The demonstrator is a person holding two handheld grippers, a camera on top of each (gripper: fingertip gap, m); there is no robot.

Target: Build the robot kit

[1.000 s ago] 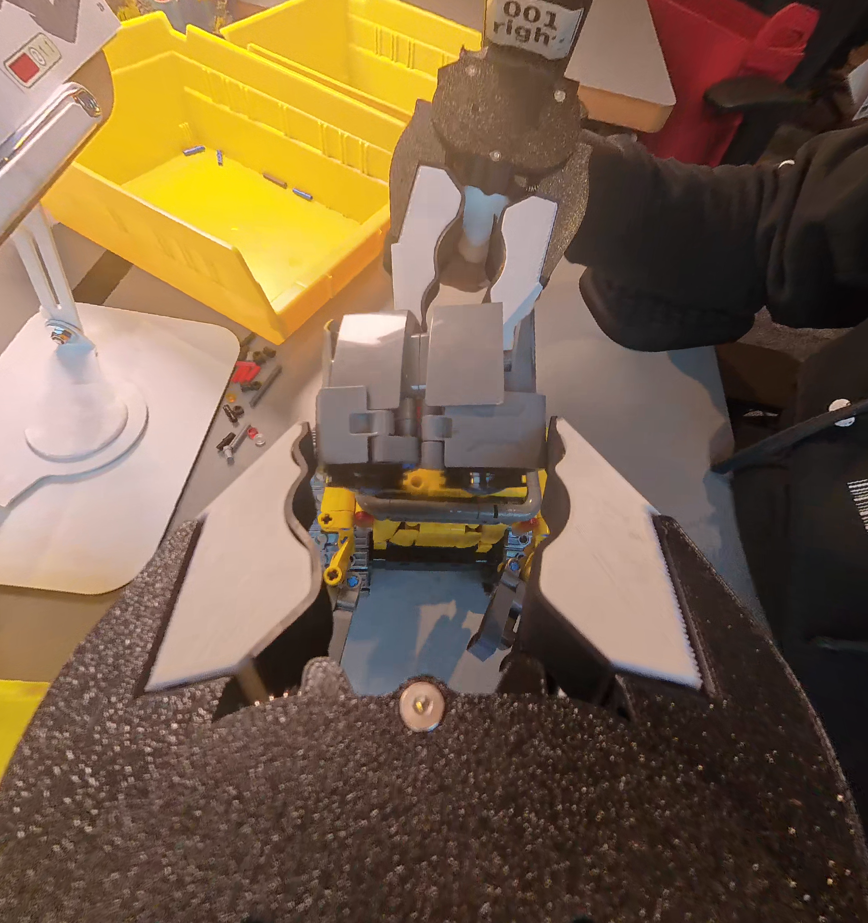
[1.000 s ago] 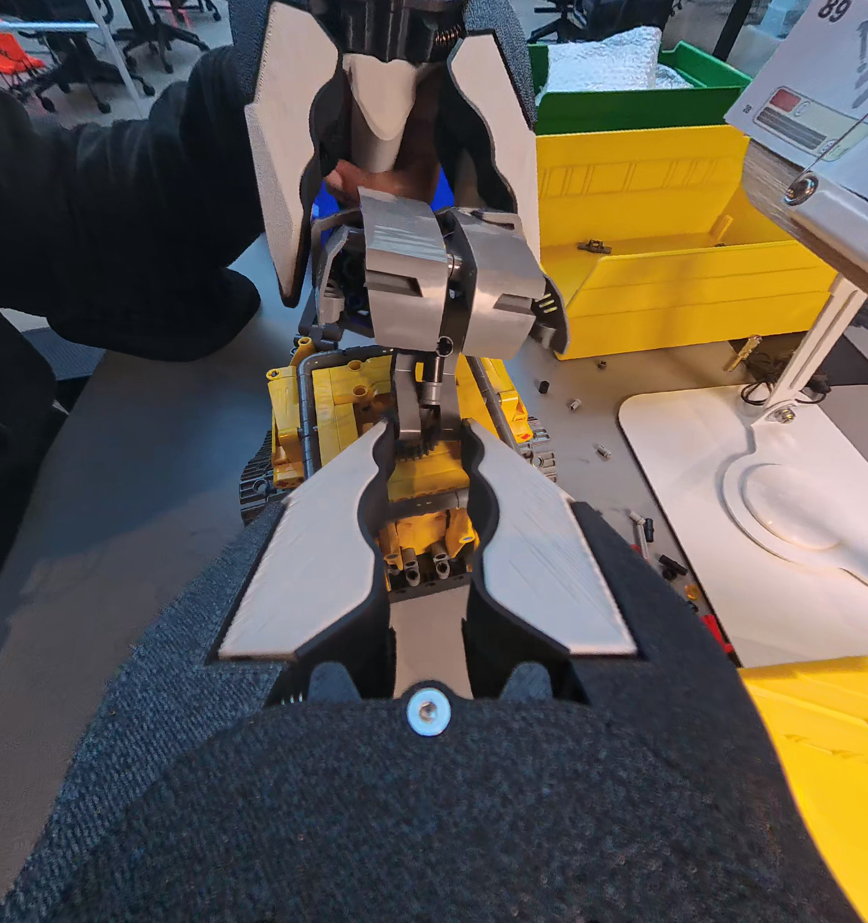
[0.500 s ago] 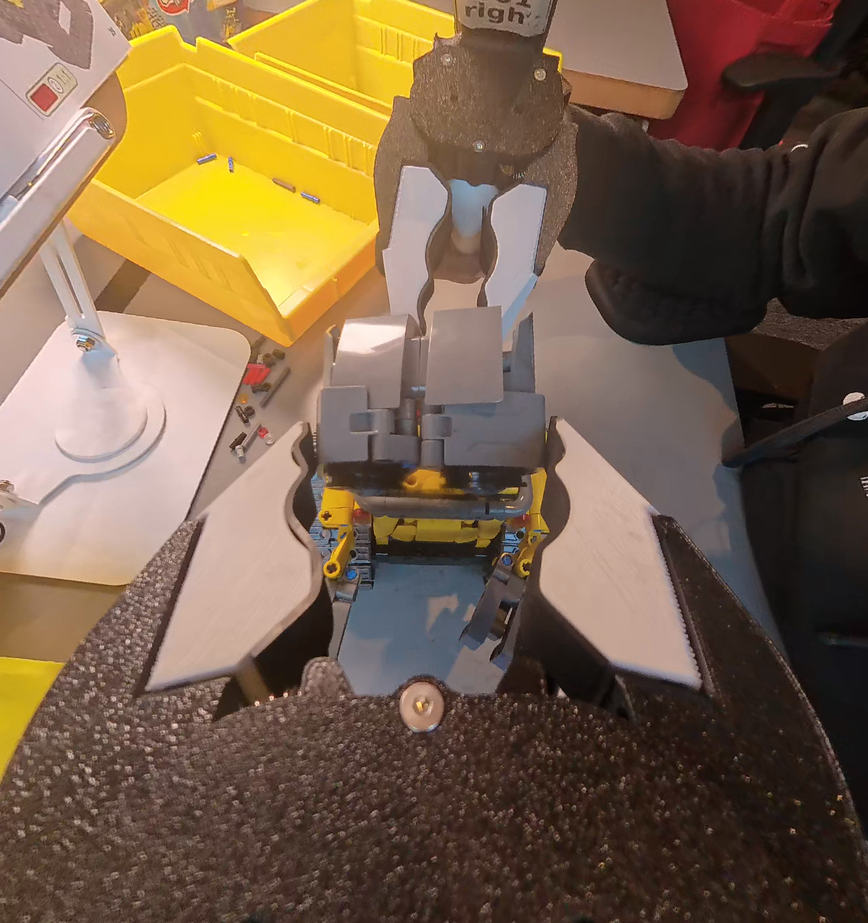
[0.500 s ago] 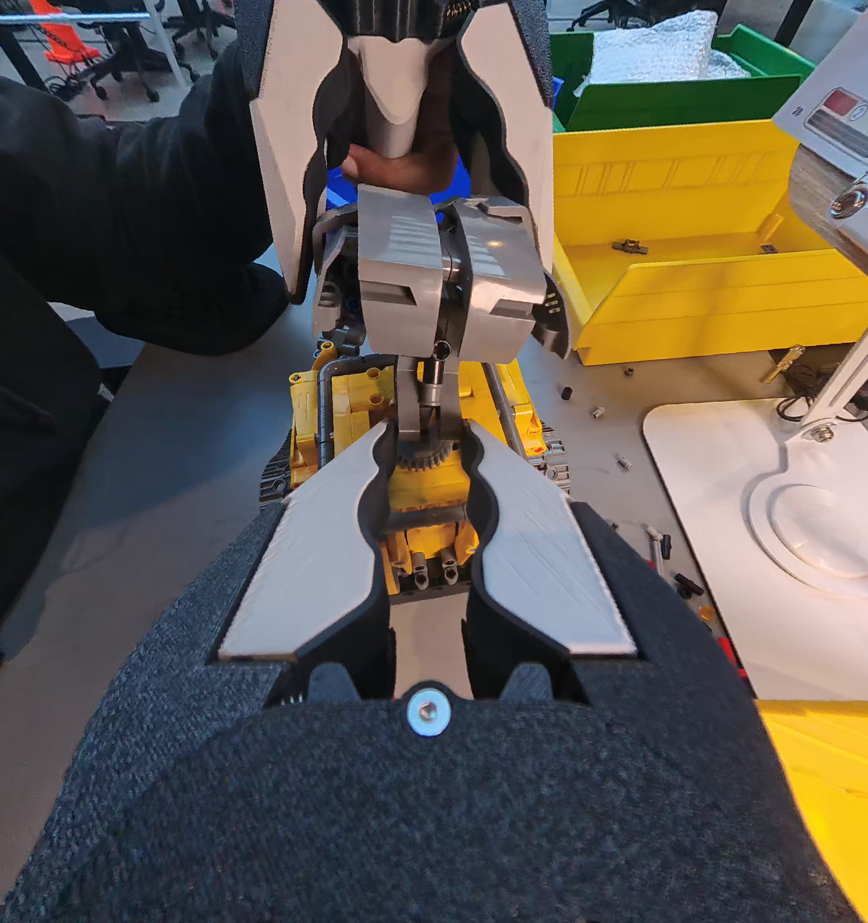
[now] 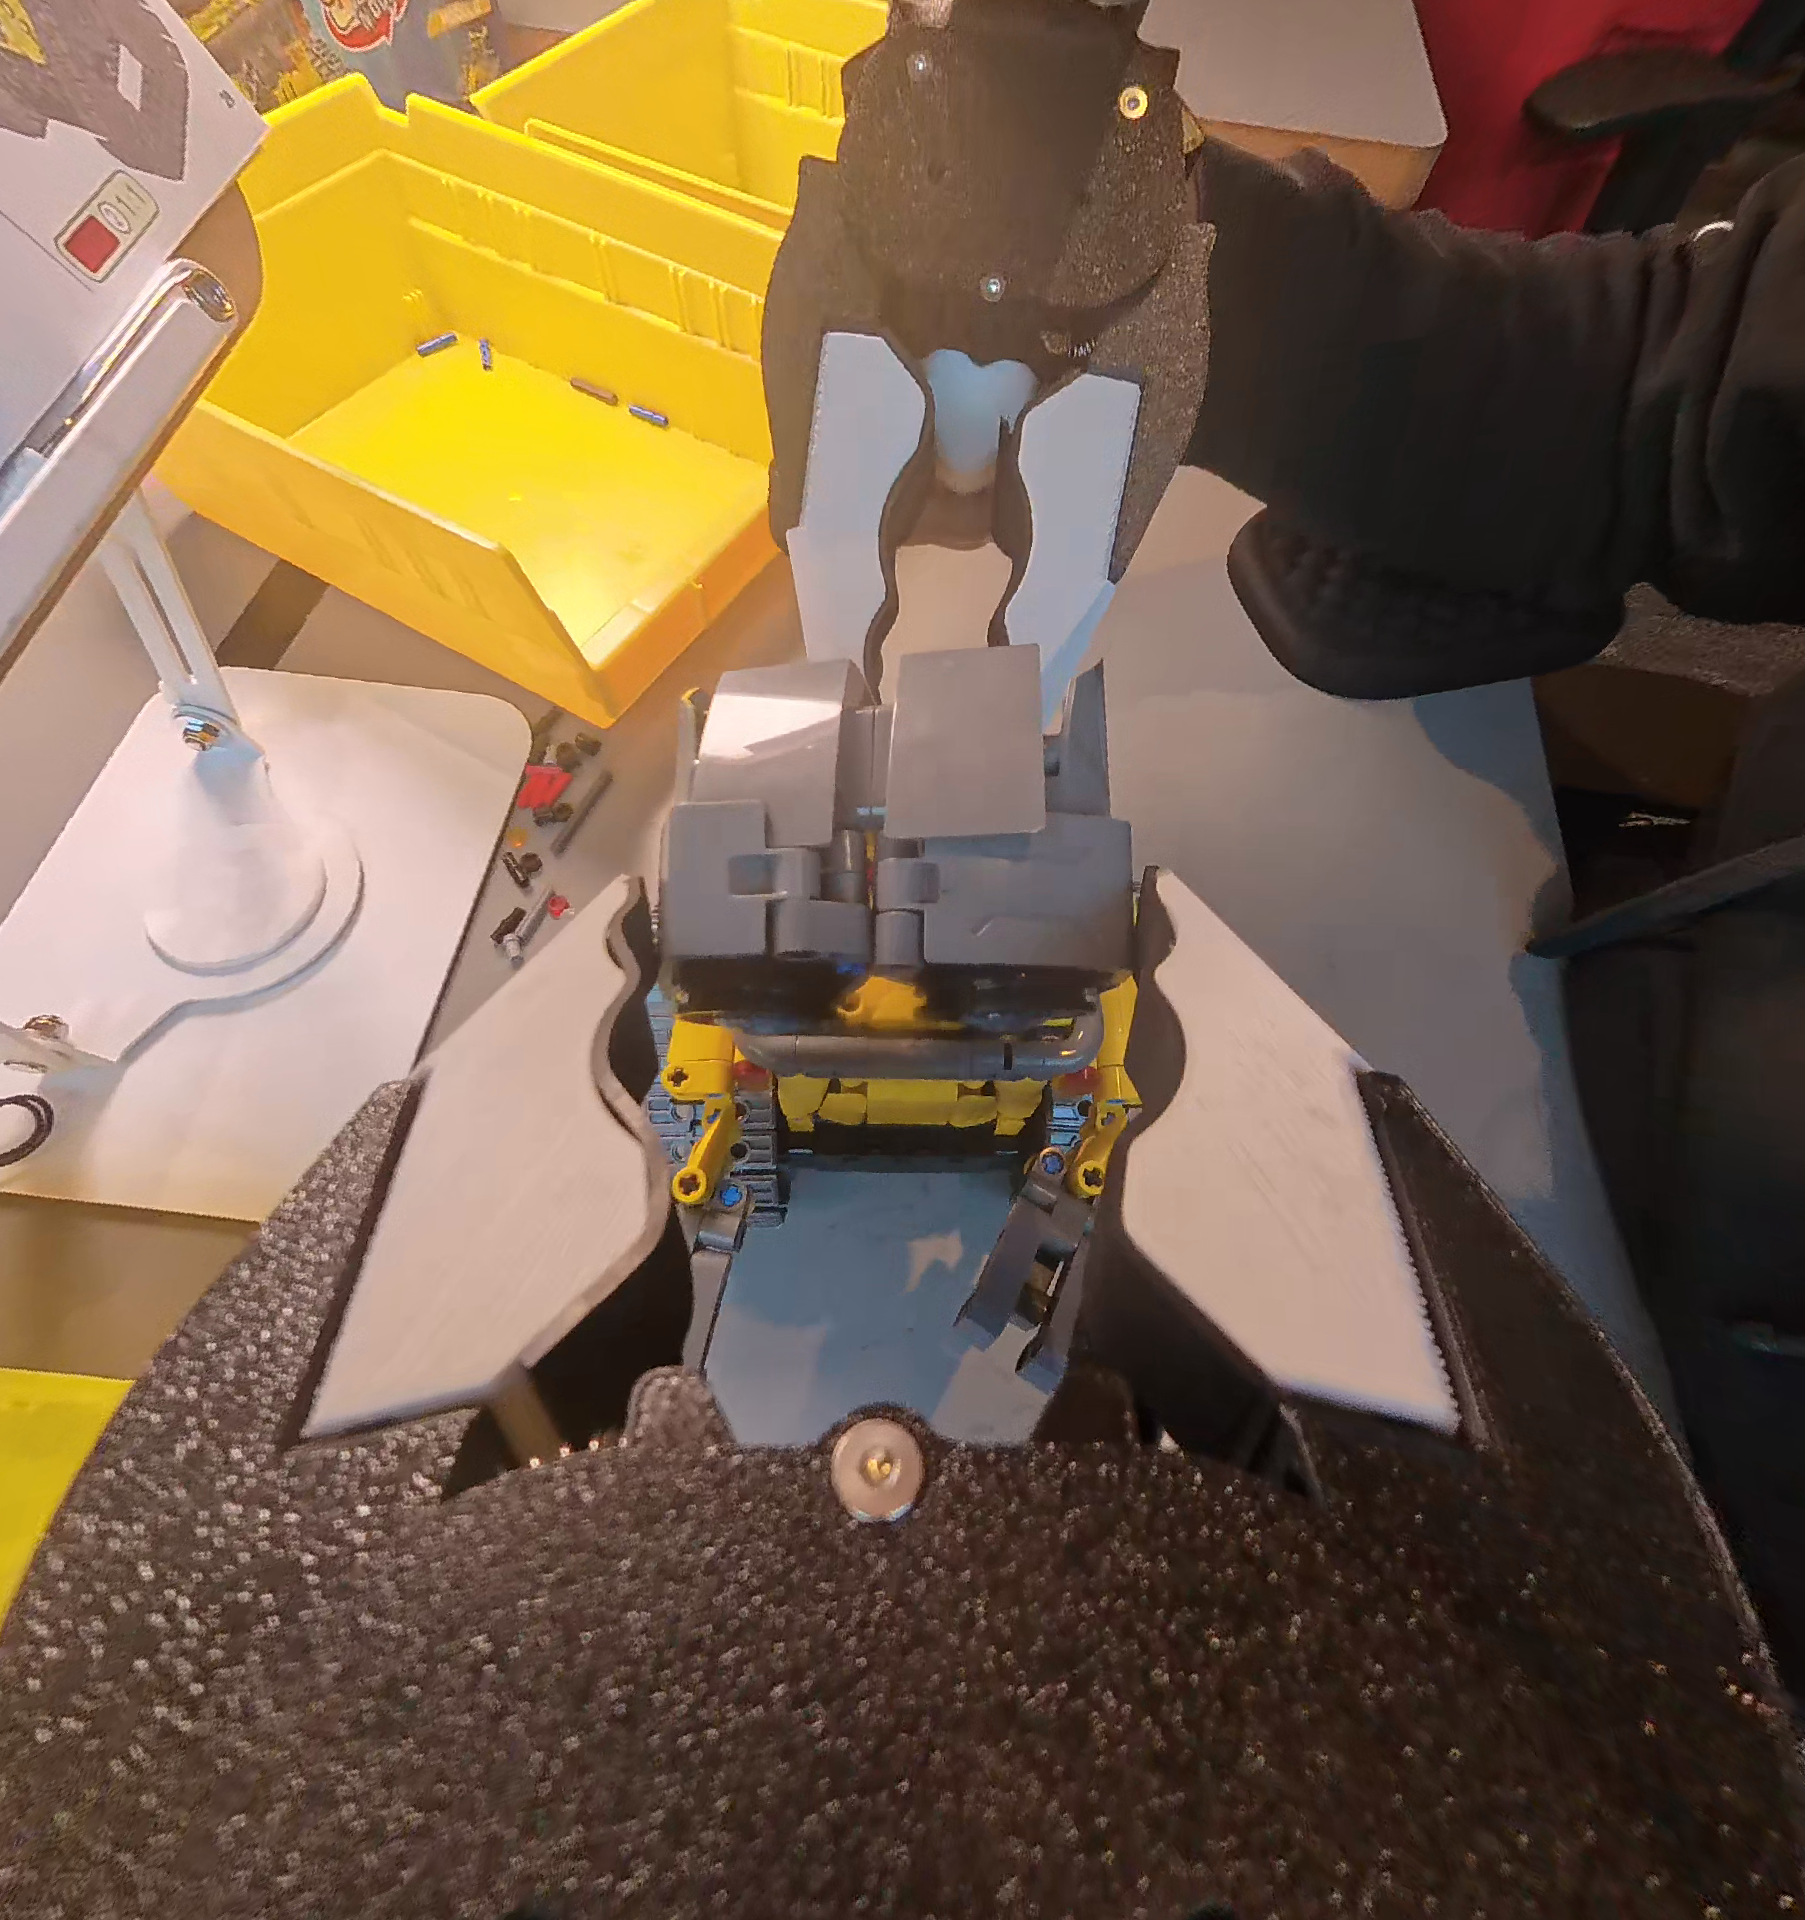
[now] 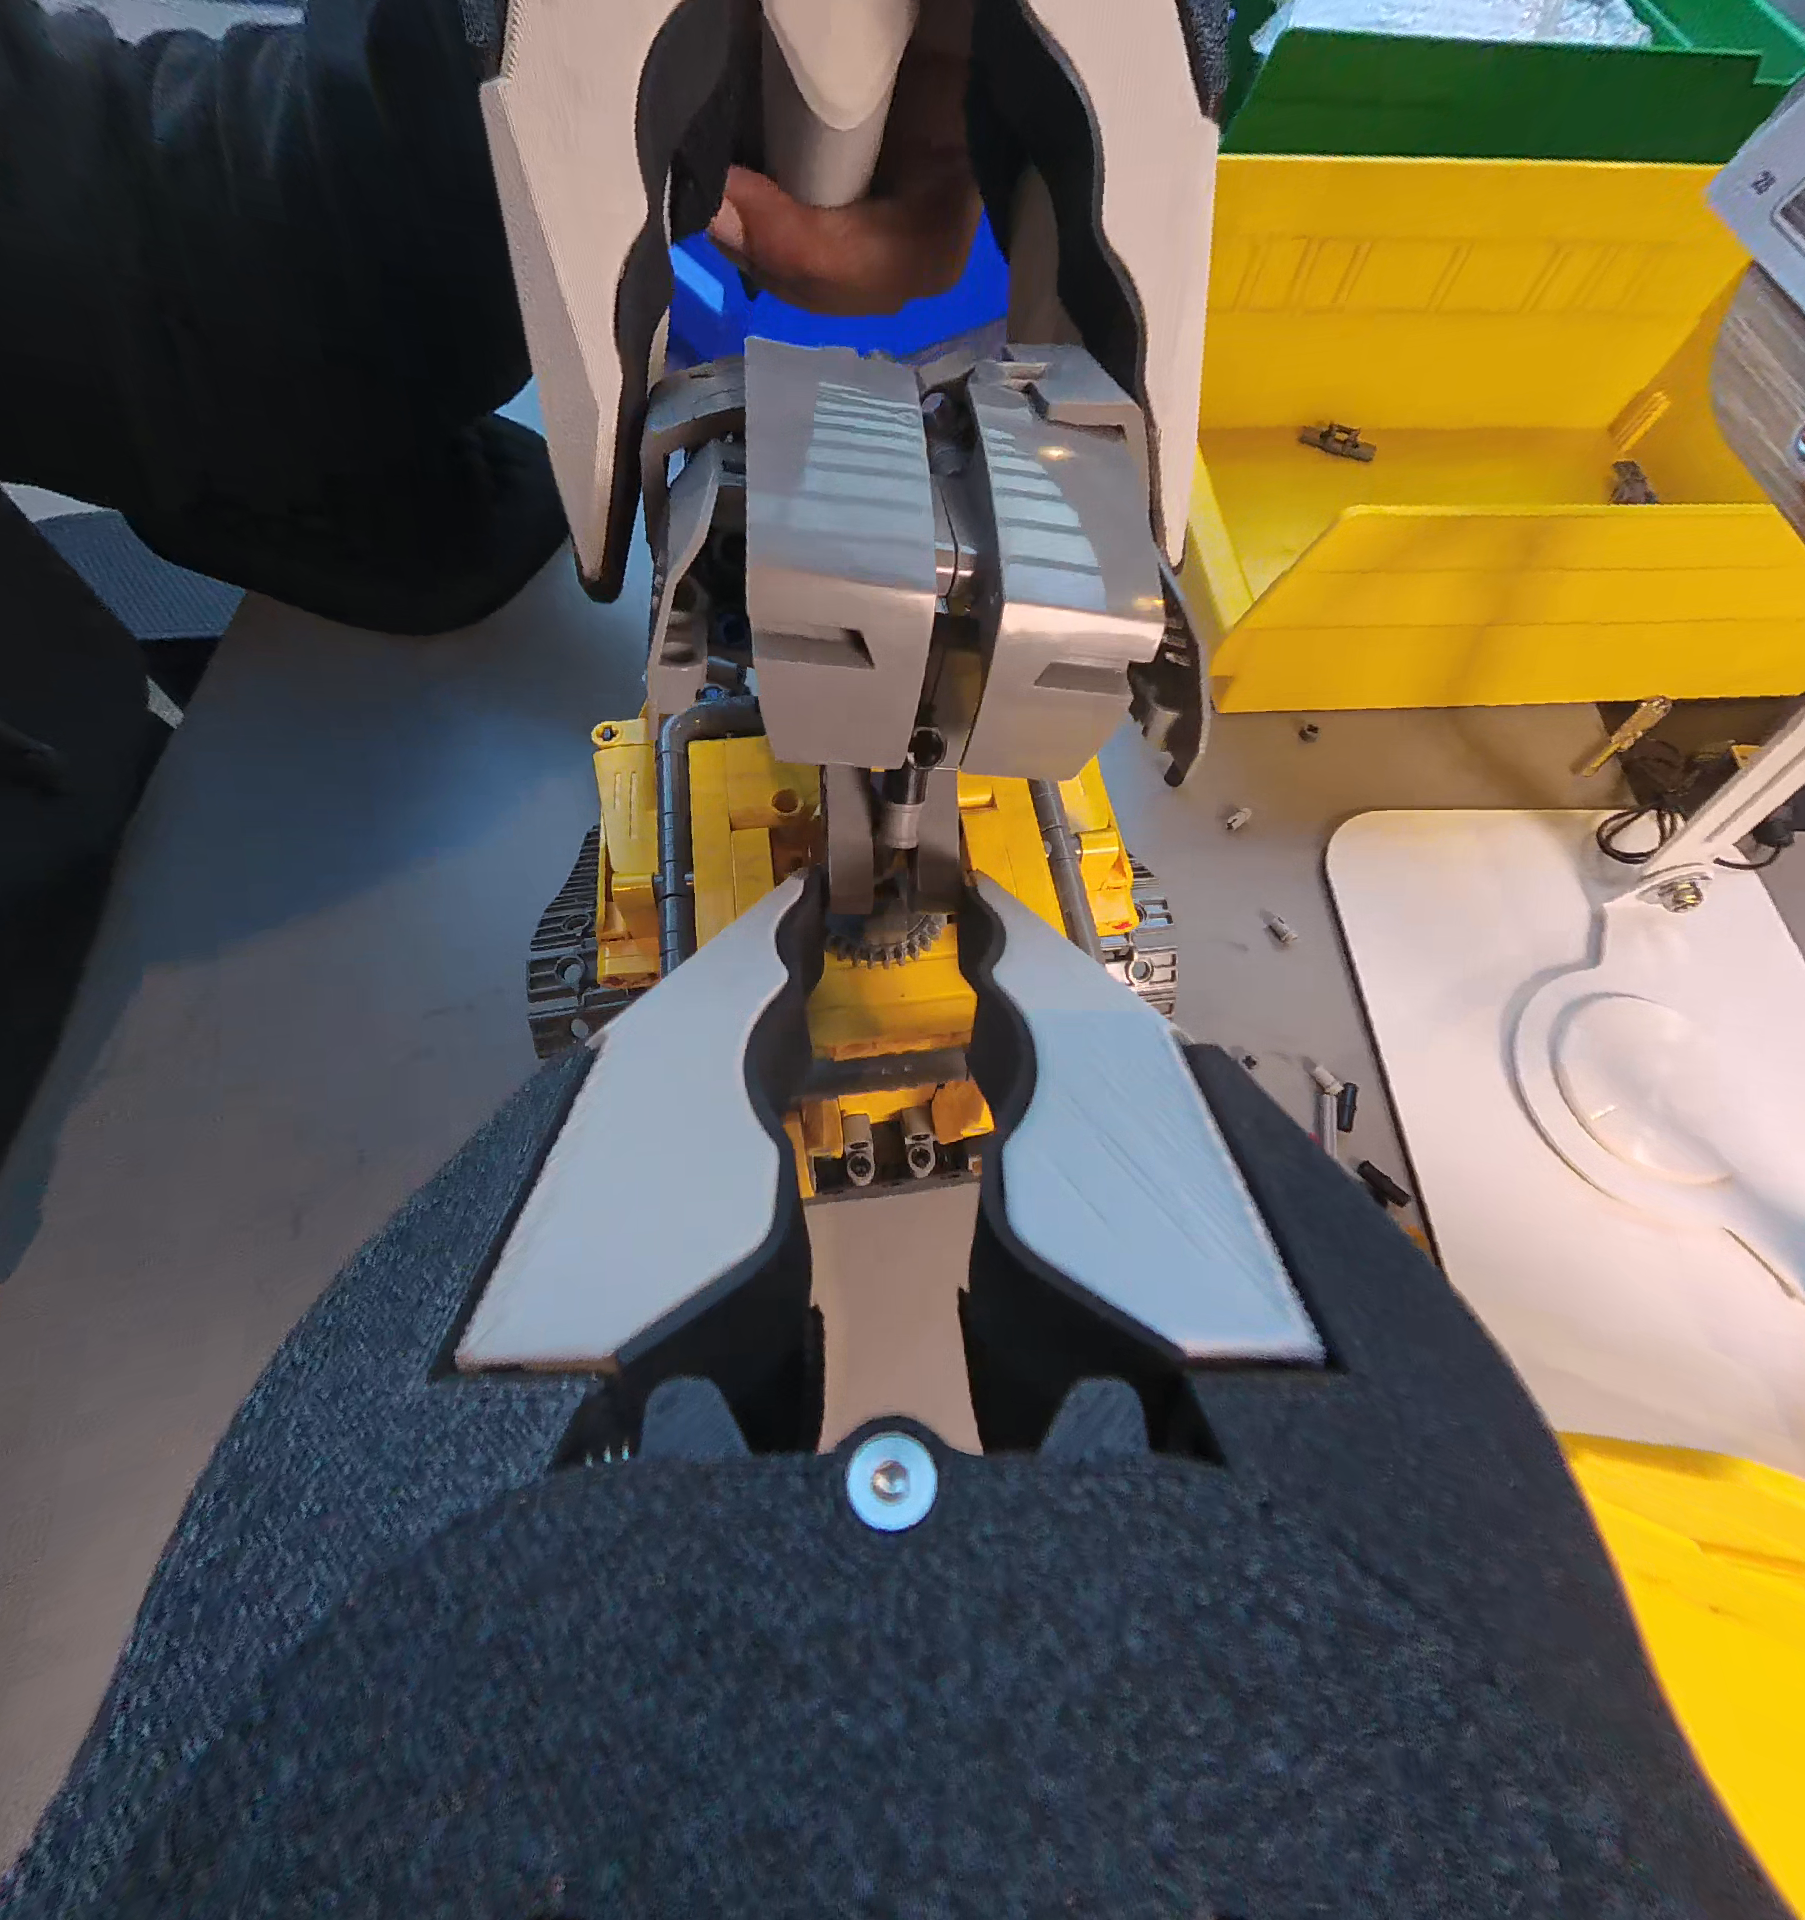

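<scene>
A brick-built toy vehicle with a yellow body (image 5: 898, 1101) on black tracks and a grey head (image 5: 898, 831) stands on the grey table (image 5: 1313, 831). My left gripper (image 5: 893, 899) straddles the grey head, with its fingers against both sides. It shows from the front in the right wrist view (image 6: 887, 566), around the head (image 6: 939, 582). My right gripper (image 6: 887, 899) is closed narrowly on the grey neck bars above a small gear on the yellow body (image 6: 742, 821). It shows behind the head in the left wrist view (image 5: 955, 644).
Yellow bins (image 5: 482, 468) (image 6: 1500, 582) and a green bin (image 6: 1500, 94) stand close by. A white stand base (image 5: 202, 862) (image 6: 1604, 1039) holds a printed sheet (image 5: 46, 208). Small loose parts (image 5: 545, 831) lie beside the model. A person's black sleeves (image 5: 1500, 416) hold the grippers. The grippers' ends are close to 5 cm from one another.
Both views have shifted slightly and the head looks closer in the right wrist view. Both grippers keep the same hold on the model.
</scene>
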